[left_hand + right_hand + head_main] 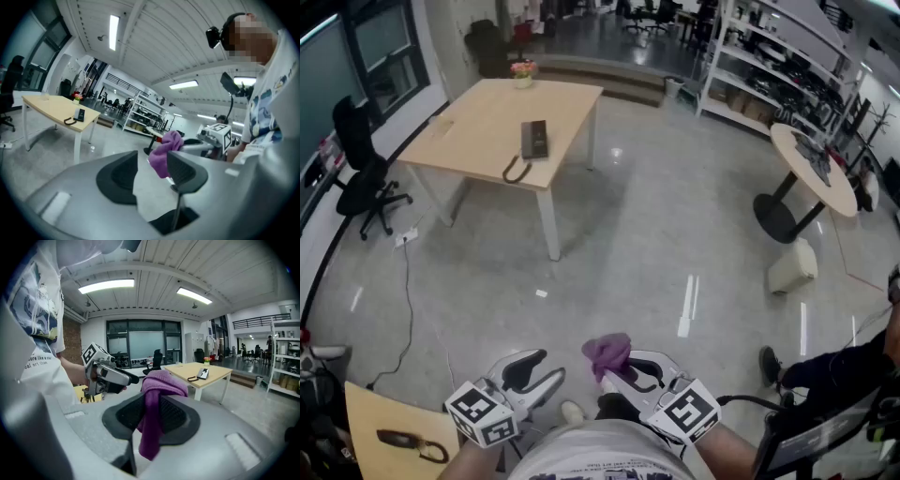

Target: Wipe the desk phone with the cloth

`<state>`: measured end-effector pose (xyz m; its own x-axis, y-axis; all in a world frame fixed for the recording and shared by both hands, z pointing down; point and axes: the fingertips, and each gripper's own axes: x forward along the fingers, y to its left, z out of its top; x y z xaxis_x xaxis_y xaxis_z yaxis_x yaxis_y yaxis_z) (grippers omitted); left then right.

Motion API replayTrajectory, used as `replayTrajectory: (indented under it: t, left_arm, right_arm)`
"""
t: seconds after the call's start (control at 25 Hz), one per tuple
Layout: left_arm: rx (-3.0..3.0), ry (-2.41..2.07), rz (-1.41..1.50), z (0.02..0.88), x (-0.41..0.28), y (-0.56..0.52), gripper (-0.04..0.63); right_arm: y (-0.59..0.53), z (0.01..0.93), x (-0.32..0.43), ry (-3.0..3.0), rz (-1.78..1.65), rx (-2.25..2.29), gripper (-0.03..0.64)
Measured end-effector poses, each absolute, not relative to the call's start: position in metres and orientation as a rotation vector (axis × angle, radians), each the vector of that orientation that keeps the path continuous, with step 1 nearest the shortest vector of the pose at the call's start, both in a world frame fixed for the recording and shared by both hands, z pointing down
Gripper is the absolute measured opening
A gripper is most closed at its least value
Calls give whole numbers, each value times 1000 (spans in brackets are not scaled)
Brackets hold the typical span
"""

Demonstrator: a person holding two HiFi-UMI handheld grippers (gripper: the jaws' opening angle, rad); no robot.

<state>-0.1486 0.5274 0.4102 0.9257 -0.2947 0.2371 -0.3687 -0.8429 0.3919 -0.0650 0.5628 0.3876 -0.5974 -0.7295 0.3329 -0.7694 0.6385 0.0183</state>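
The black desk phone lies on a light wooden table far across the room, with its coiled cord at the near edge. It is small in the left gripper view and in the right gripper view. My right gripper is low in front of my body, shut on a purple cloth that hangs bunched between the pads. My left gripper is beside it, jaws open and empty. Both are several steps from the table.
Shiny grey floor lies between me and the table. A black office chair stands at the left and a round table at the right, with a white block on the floor. A small yellow board is near my left. Another person's shoe is at the right.
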Motion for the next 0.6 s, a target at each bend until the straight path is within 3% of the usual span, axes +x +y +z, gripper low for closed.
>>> replayTrajectory:
  t: [0.6]
  left_arm:
    - [2625, -513, 247, 414, -127, 492, 209]
  right_arm:
    - [508, 396, -43, -2583, 236, 1134, 91]
